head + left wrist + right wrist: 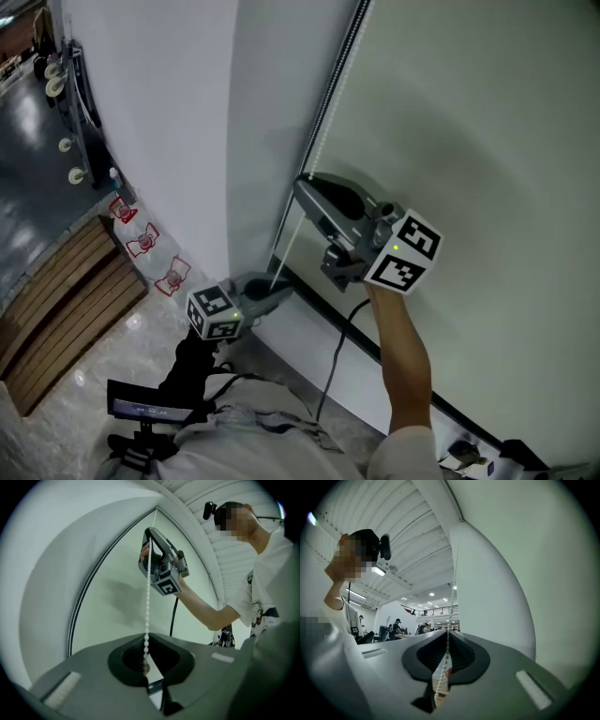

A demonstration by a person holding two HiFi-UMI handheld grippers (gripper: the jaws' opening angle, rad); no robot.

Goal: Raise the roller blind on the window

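**Blind.** The roller blind (469,141) covers the window down to the dark bar (375,349) at its lower edge. By that showing, little or none of the raising is done.

**Control.** The bead chain (292,236) hangs along the window's left edge. It is drawn straight between the two claws.

**Right claw** (304,186). It is clamped on the chain at the upper hold. Its own view shows the beads passing through the closed jaws and running on upward.

**Left claw** (283,290). It is clamped on the same chain lower down, near the window's lower left corner. Its own view shows the beads entering the closed jaws and rising straight to the right claw above.

**Governing relation.** The chain's long axis runs up and down beside the window's left edge. Both claws sit on that one line, right above left, near each other but apart.

**Assessment.**
- Any pull should follow that line downward.
- The right claw is the one nearer the roller, and it has only the short stretch above the left claw to work through.
- The left claw would then have to let go and take a fresh hold higher up.

**Risk.** A pull off the line may let the beads slip through the pads.
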